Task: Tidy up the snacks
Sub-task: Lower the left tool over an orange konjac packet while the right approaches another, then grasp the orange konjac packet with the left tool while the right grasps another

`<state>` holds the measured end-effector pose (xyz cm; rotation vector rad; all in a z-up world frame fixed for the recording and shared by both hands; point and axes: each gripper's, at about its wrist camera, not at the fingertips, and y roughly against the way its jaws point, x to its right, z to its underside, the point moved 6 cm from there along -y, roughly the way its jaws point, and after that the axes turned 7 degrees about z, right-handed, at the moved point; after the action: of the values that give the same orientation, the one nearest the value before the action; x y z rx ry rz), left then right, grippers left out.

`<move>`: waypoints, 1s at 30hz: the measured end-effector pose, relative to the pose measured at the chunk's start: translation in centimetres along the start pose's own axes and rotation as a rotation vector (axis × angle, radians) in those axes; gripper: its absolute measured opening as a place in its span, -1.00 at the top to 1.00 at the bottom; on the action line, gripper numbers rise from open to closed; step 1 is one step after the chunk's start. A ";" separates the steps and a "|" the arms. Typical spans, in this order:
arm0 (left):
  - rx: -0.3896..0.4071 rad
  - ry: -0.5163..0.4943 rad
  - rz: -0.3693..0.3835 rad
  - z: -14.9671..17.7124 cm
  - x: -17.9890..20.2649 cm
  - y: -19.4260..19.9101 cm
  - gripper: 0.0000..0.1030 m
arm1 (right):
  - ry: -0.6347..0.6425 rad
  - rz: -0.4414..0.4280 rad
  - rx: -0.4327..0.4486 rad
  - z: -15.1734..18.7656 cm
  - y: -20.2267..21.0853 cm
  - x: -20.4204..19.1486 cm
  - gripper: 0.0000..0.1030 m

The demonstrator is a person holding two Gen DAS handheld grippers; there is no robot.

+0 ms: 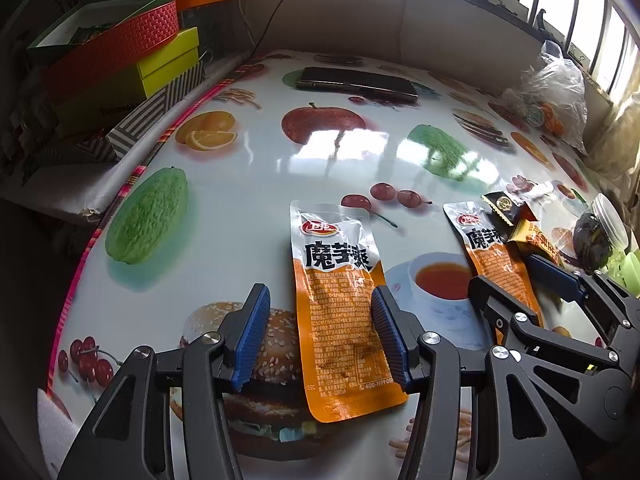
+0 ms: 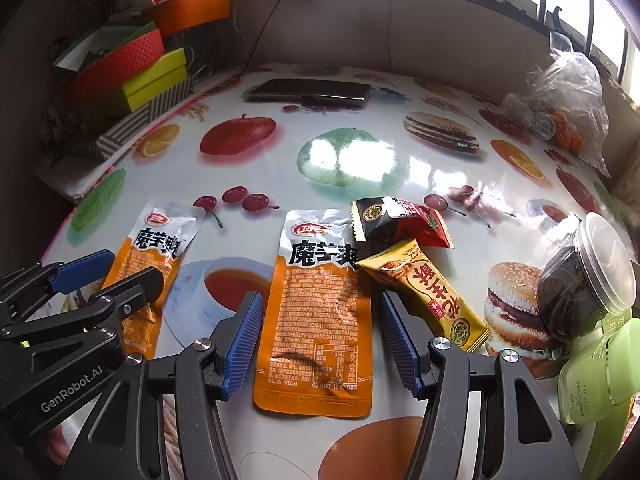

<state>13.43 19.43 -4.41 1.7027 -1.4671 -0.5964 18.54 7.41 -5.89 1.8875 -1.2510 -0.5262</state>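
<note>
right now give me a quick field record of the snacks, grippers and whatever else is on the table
left gripper: open, jaws astride the left konjac pouch, not pressing
right gripper: open, jaws either side of the right konjac pouch, clear of it
yellow peanut bar: overlaps that pouch's upper right corner
black-red candy pack: just beyond the bar
clear jar: on its side, dark contents
phone: far edge
plastic bag: far right

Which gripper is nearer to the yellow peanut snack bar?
Right. The right gripper straddles an orange pouch directly beside the yellow peanut snack bar. The left gripper sits over the other orange pouch, further away.
</note>
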 end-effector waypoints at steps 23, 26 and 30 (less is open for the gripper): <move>0.012 0.008 0.076 0.1 0.2 0.4 0.39 | -0.043 -0.001 0.032 0.1 0.7 0.7 0.22; 0.014 0.025 0.091 0.2 0.1 0.6 0.39 | -0.041 0.003 0.037 0.1 0.9 0.6 0.23; 0.023 0.015 0.102 0.2 0.4 0.9 0.52 | -0.051 -0.010 0.041 0.2 1.0 0.6 0.26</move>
<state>12.83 19.03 -3.71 1.6355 -1.5457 -0.5121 18.08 6.57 -5.18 1.9264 -1.2950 -0.5612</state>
